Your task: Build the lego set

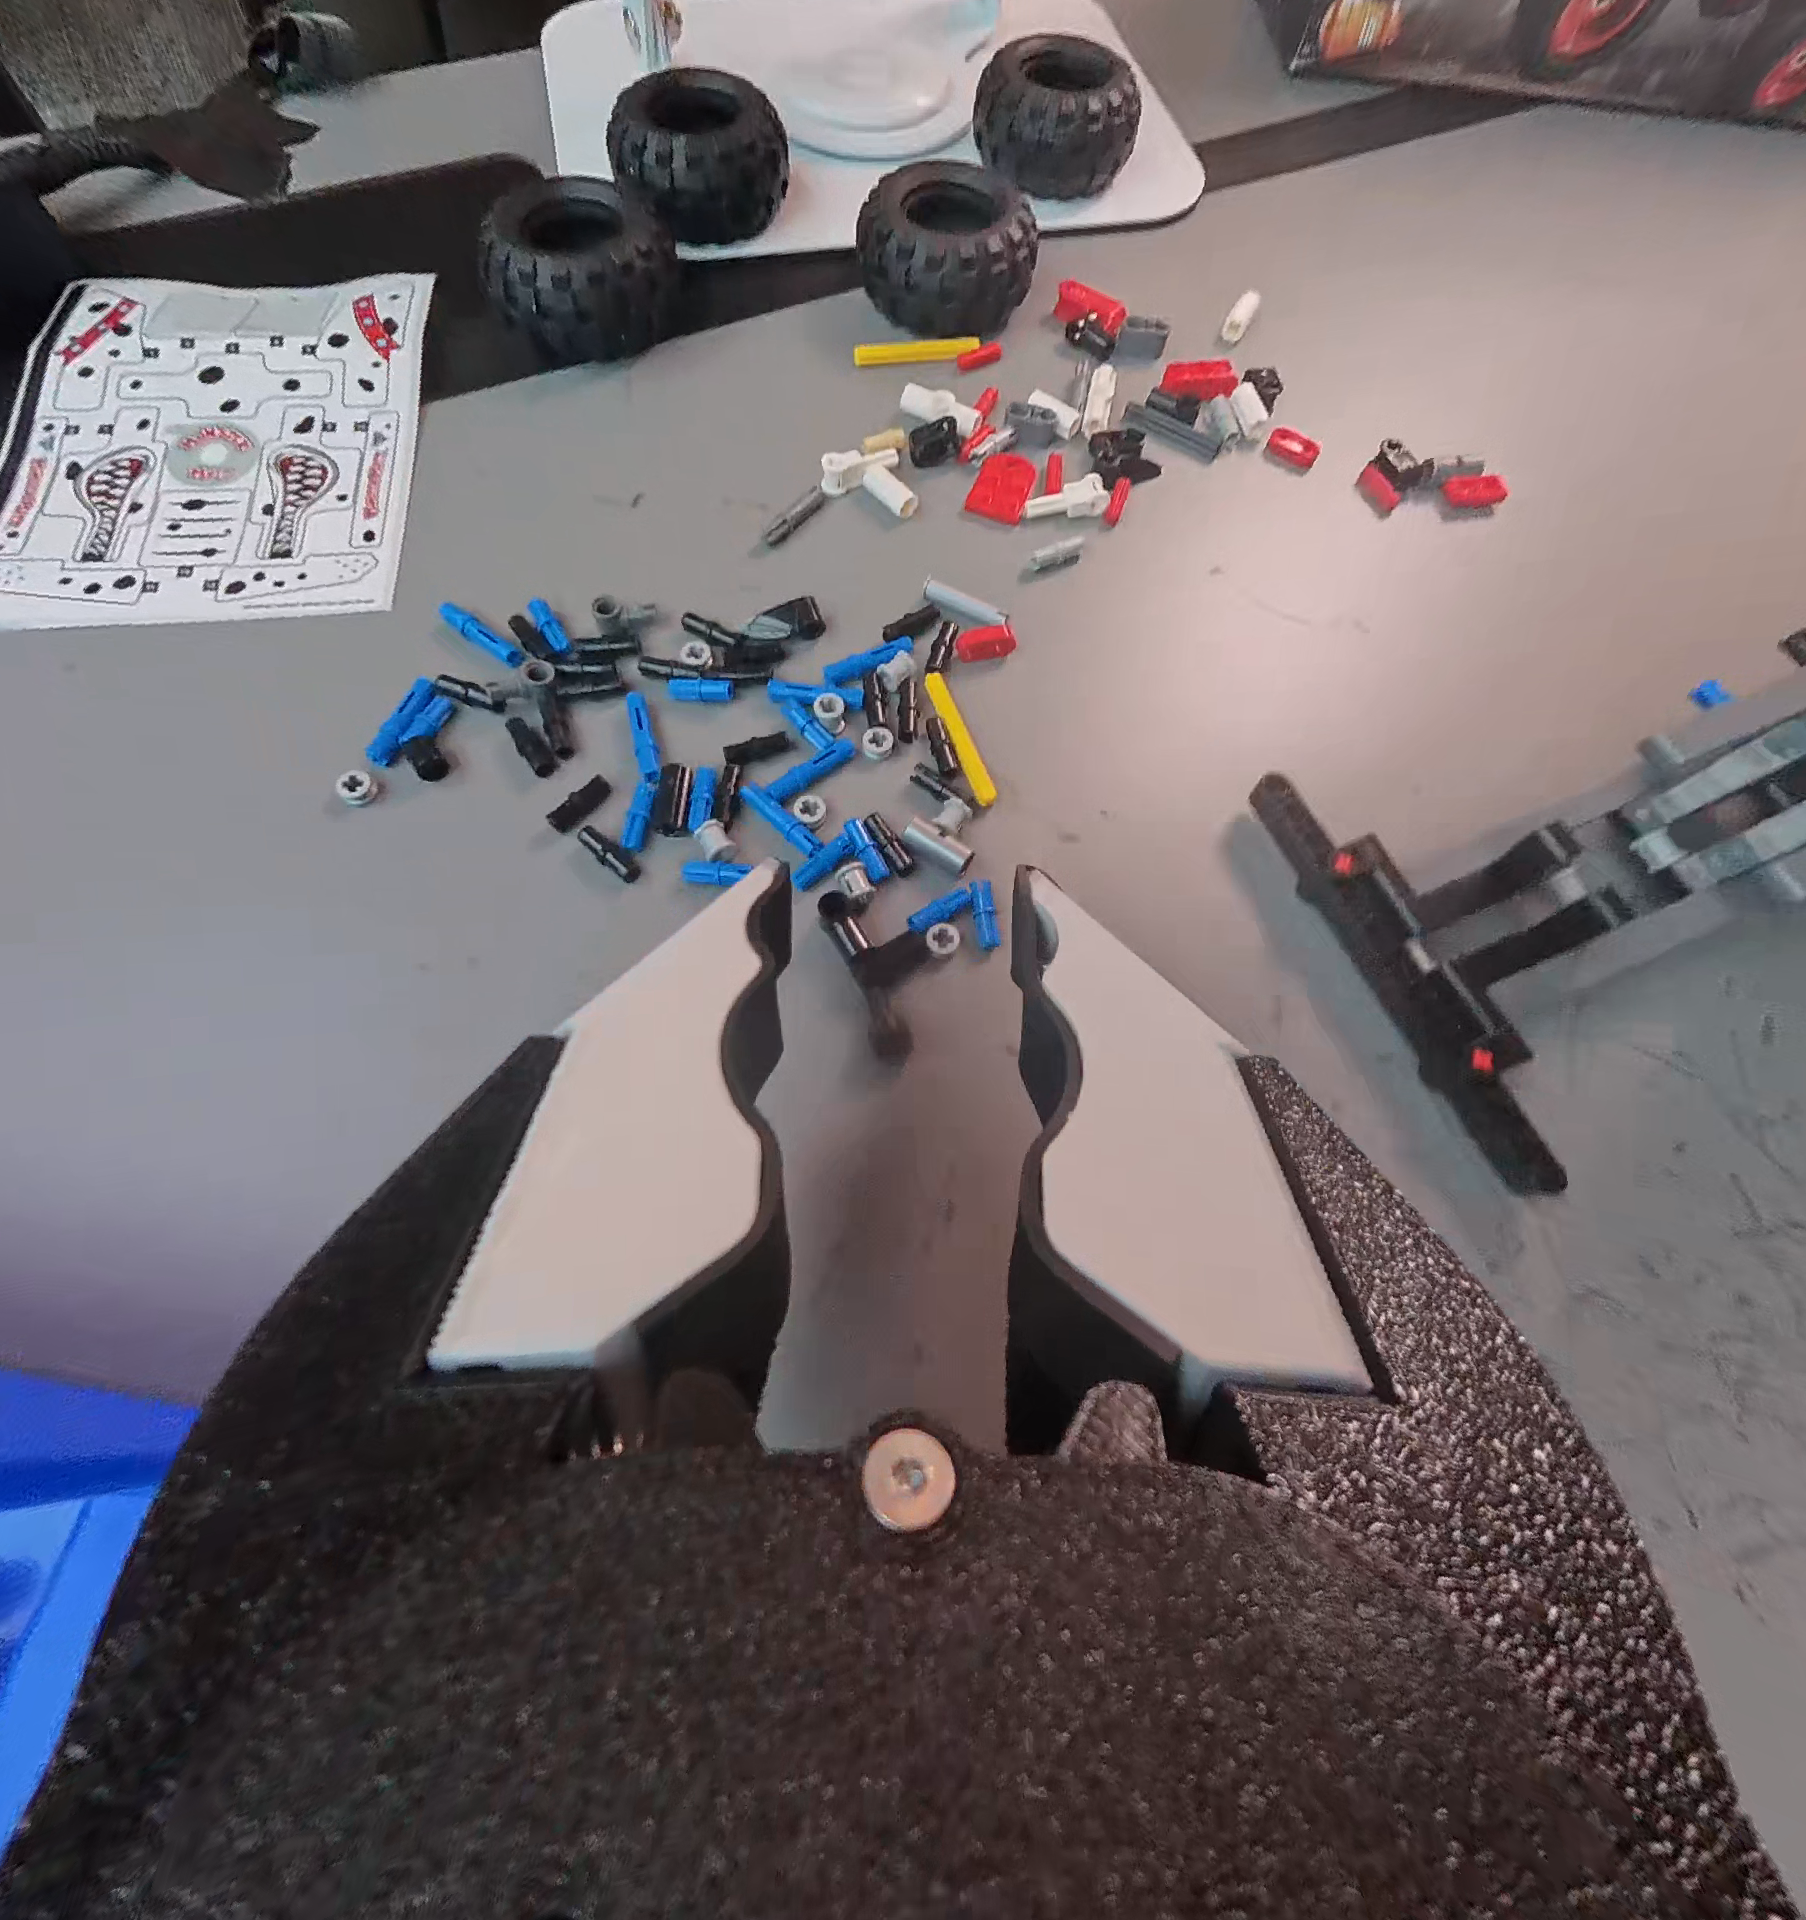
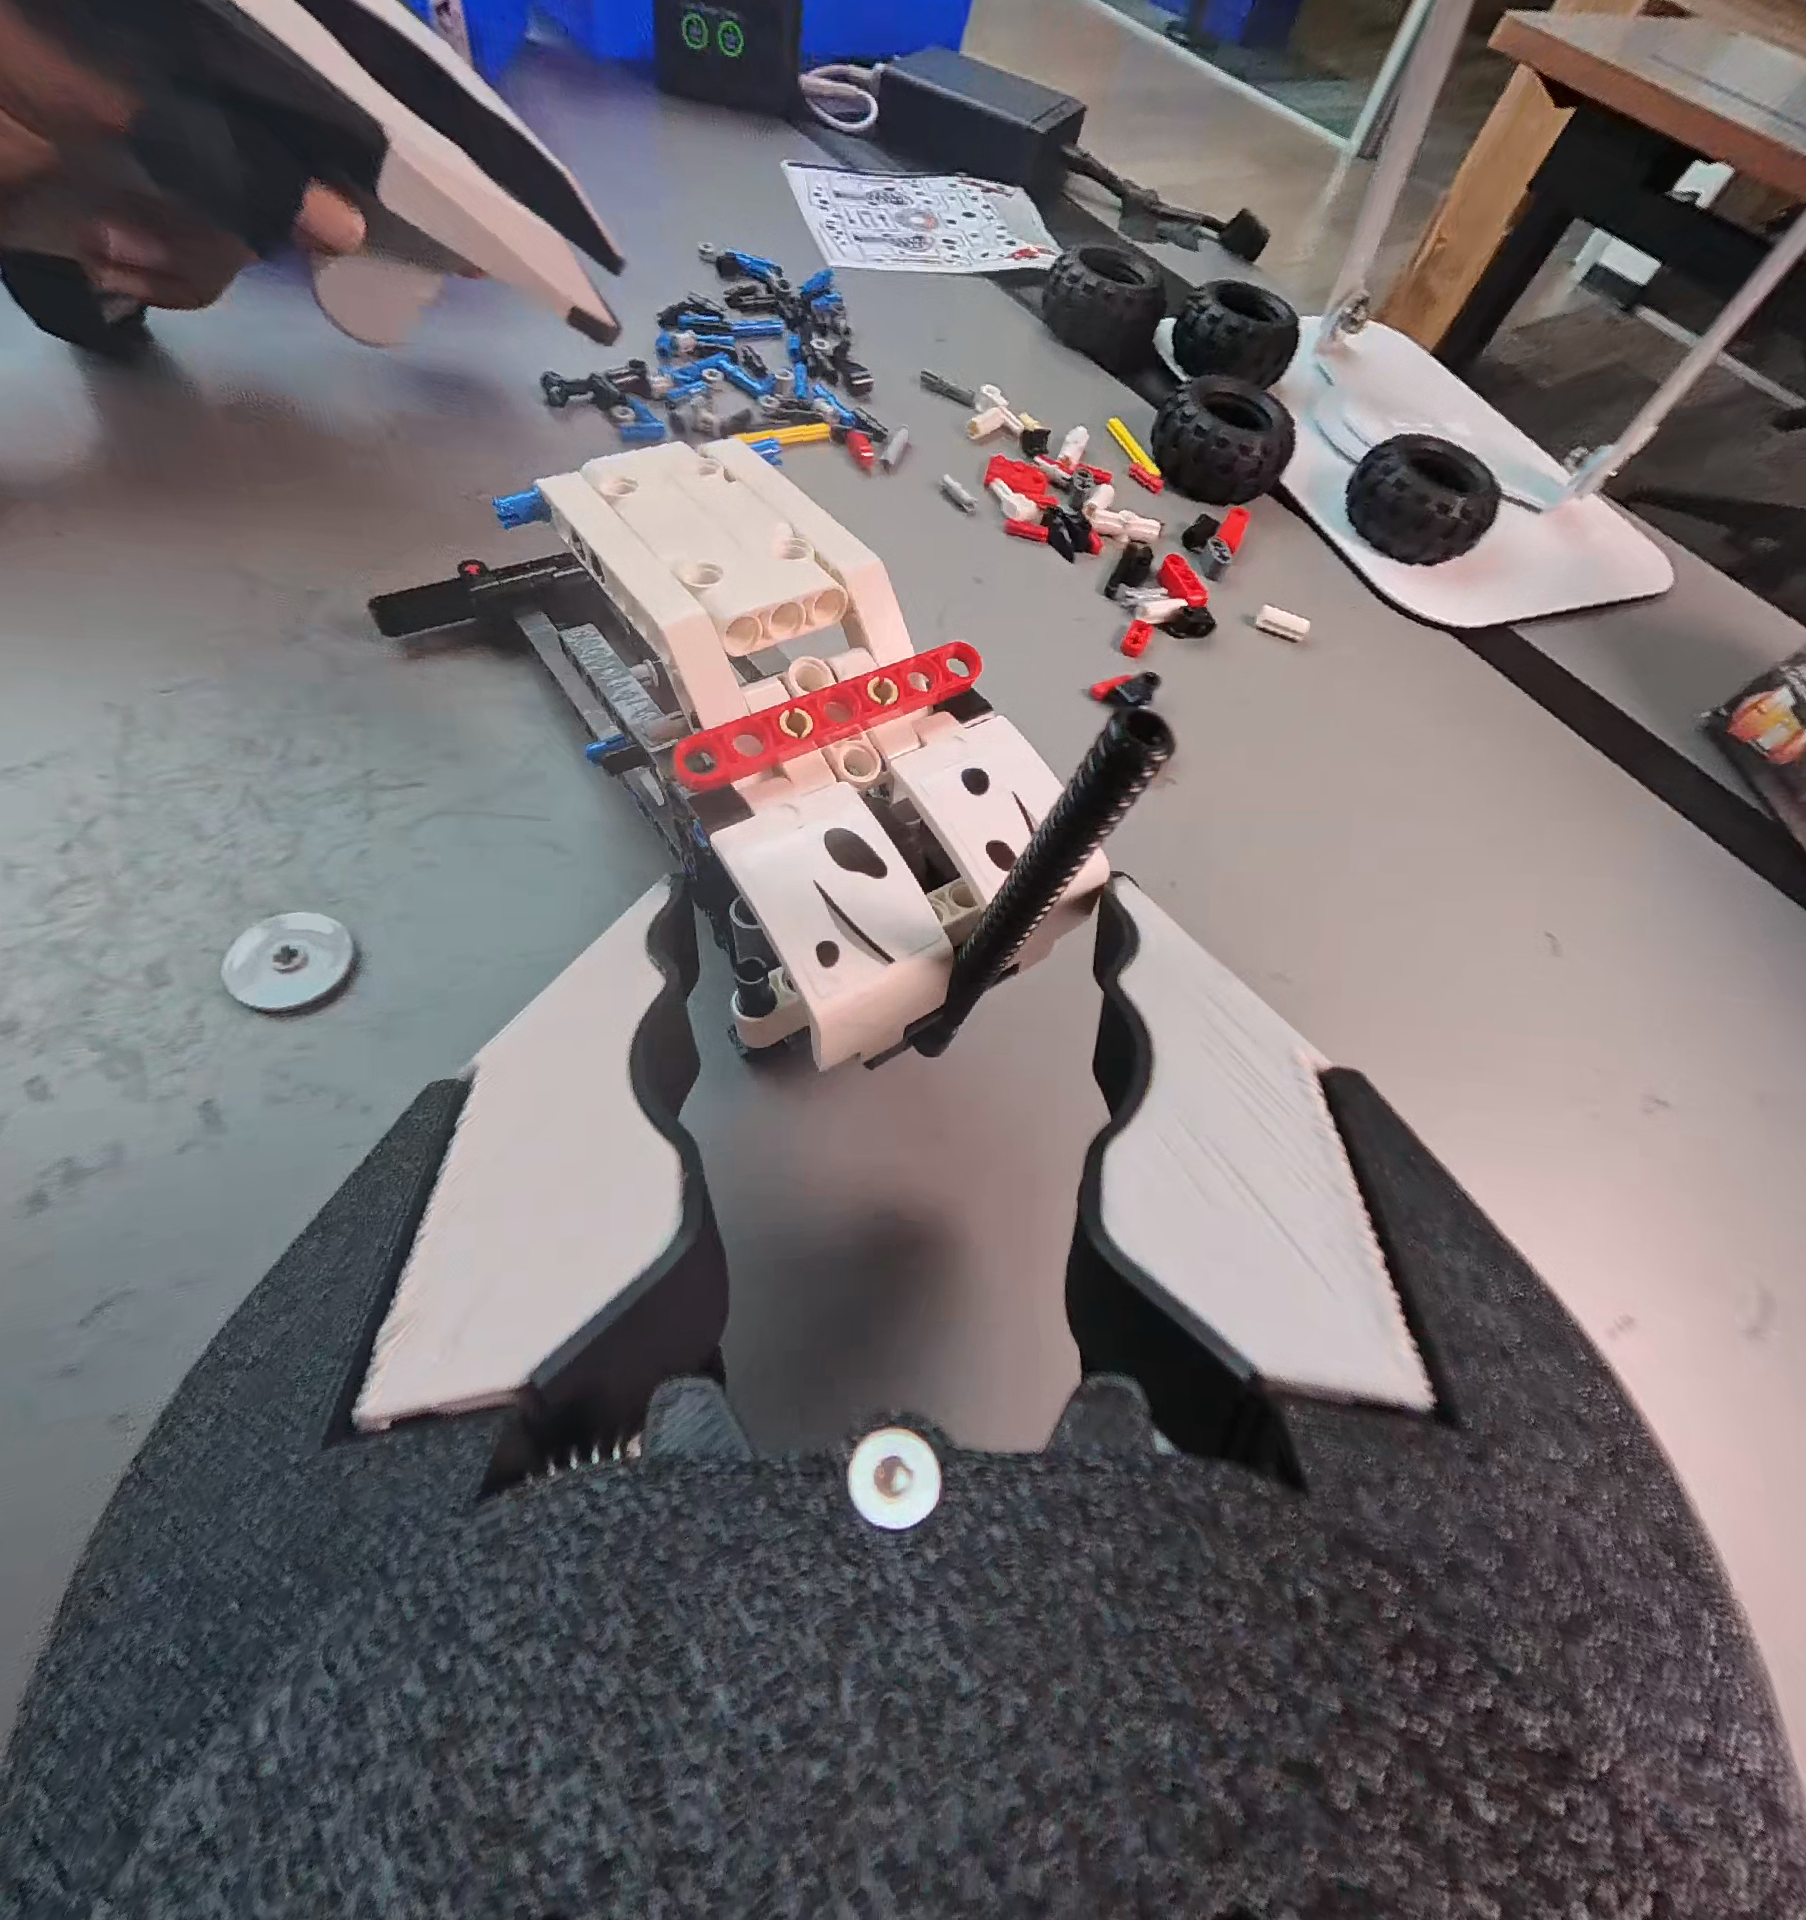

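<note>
The part-built model (image 2: 774, 582), white panels over a black and grey frame, lies on the grey table with a red beam (image 2: 826, 717) across it. A black ribbed hose (image 2: 1060, 852) sticks up from its near end. My right gripper (image 2: 894, 904) is open, its tips either side of that near end. My left gripper (image 1: 899, 883) is open and empty, low over the near edge of a pile of blue and black pins (image 1: 722, 727), with a black connector piece (image 1: 878, 961) between its tips. It also shows in the right wrist view (image 2: 606, 294), held by a hand. The model's frame (image 1: 1450, 966) shows at the right.
A second pile of red, white and grey pieces (image 1: 1086, 426) lies farther back. Several black tyres (image 1: 946, 244) stand beside a white stand base (image 1: 1138, 156). A sticker sheet (image 1: 182, 447) lies at the left, a box (image 2: 1803, 707) at the right, a blue bin (image 1: 37, 1507) nearby. Some 25 centimeters of space lies between my two pairs of fingers.
</note>
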A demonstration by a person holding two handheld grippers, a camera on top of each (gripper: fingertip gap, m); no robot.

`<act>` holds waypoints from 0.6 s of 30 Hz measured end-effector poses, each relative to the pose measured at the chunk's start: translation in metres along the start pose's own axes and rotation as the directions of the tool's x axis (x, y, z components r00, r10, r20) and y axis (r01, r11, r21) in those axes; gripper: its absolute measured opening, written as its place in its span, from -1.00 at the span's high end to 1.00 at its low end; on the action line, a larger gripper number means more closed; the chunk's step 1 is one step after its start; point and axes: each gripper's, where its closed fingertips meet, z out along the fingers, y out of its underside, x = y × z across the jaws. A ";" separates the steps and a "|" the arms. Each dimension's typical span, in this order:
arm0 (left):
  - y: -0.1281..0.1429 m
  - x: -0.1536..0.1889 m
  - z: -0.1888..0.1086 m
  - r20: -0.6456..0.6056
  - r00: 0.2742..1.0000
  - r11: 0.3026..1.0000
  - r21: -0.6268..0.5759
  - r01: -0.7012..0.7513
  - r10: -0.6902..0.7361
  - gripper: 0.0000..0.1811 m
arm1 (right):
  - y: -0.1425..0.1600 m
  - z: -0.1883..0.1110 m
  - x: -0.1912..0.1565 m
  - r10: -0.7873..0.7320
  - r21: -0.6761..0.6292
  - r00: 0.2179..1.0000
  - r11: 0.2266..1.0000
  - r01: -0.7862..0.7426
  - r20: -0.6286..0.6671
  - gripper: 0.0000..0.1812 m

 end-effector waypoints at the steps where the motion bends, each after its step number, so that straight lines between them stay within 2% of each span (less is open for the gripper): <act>1: 0.003 -0.001 0.001 0.002 1.000 1.000 -0.017 -0.005 0.005 0.56 | 0.003 -0.003 0.007 0.008 -0.004 1.000 1.000 -0.008 -0.026 0.15; 10: 0.008 -0.005 0.002 -0.004 0.999 0.999 -0.034 -0.040 0.040 0.67 | 0.006 -0.014 0.015 -0.008 0.011 0.998 1.000 0.008 -0.066 0.13; 15: 0.009 -0.019 -0.003 0.054 0.998 0.999 -0.038 -0.038 0.040 0.68 | -0.022 -0.027 0.014 0.036 0.167 0.997 0.986 -0.026 -0.061 0.00; 18: 0.017 -0.041 -0.009 0.134 0.990 0.996 -0.078 -0.038 0.048 0.70 | -0.045 -0.043 0.021 0.064 0.304 0.993 0.952 -0.030 -0.103 0.04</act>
